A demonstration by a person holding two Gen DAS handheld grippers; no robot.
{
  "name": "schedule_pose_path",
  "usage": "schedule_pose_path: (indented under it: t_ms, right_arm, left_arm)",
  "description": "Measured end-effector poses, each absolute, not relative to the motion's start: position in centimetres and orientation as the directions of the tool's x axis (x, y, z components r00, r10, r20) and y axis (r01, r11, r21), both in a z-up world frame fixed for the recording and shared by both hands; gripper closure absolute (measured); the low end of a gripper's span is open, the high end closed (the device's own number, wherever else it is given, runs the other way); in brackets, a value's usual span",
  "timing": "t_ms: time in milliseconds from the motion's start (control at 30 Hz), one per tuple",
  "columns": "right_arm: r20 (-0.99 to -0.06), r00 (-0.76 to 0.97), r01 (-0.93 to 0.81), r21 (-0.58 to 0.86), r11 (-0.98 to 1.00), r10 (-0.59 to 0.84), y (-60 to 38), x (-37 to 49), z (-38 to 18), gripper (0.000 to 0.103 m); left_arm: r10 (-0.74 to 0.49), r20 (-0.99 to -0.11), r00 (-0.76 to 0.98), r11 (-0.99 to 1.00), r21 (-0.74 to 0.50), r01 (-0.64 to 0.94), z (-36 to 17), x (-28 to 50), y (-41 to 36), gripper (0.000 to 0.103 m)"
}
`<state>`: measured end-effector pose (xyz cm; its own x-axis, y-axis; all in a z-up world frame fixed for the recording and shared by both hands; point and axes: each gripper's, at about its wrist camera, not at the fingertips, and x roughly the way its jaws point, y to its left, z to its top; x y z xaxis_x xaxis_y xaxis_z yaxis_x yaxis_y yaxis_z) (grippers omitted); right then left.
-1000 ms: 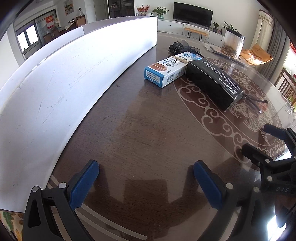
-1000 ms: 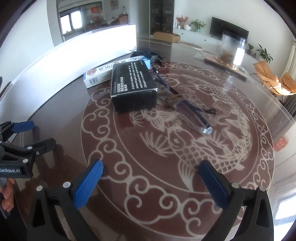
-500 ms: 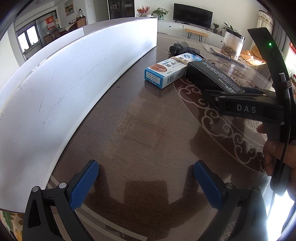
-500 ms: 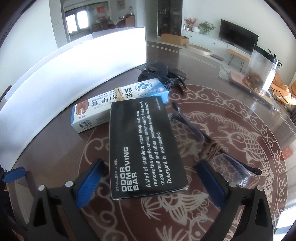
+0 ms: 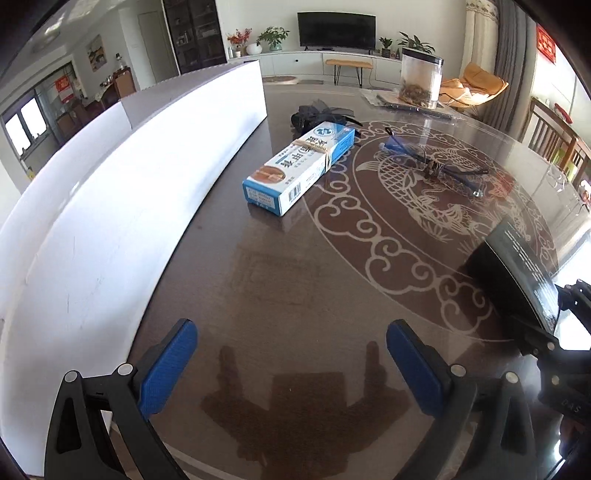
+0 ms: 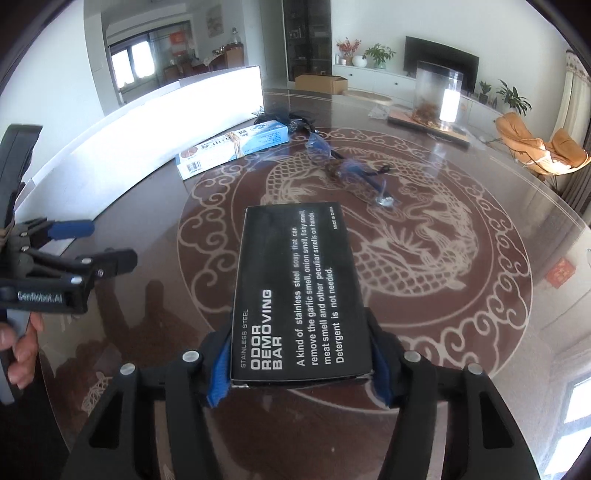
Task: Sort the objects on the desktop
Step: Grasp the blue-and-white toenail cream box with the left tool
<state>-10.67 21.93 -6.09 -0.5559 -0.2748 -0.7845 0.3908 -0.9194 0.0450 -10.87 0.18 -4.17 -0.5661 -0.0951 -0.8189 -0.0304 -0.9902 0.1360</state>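
Your right hand-held gripper (image 6: 299,373) clamps the black box (image 6: 299,291) above the bench (image 6: 461,332); your left hand-held gripper (image 5: 291,363) gapes wide, the blue-white box (image 5: 301,168) at 12 o'clock.

1. A long white board (image 5: 122,206) curves along the left of the frame, standing on the counter (image 5: 280,295).
2. A clear jar (image 5: 421,79) sits on the counter at upper right.
3. A dark television (image 5: 338,25) hangs at top centre.
4. An orange chair (image 6: 535,147) stands at far right.
5. A cardboard box (image 6: 320,83) lies on the floor, upper centre.
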Motion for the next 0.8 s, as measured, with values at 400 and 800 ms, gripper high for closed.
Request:
schedule_pose_path:
  t_ms: [400, 800]
  right_arm:
    - [-0.788, -0.574, 0.358, 0.007, -0.934, -0.225, 22.5, -8.3, -6.1, 0.04]
    - [-0.788, -0.575, 0.358, 0.003, -0.934, -0.222, 22.4, -8.1, -6.0, 0.04]
  left_arm:
    - [-0.027, -0.886, -0.464, -0.969, 0.137, -0.205, -5.0, -25.9, 1.5, 0.0]
    - [0.04, -0.853, -0.521, -0.994, 0.017, -0.104, -5.6, -24.8, 0.3, 0.061]
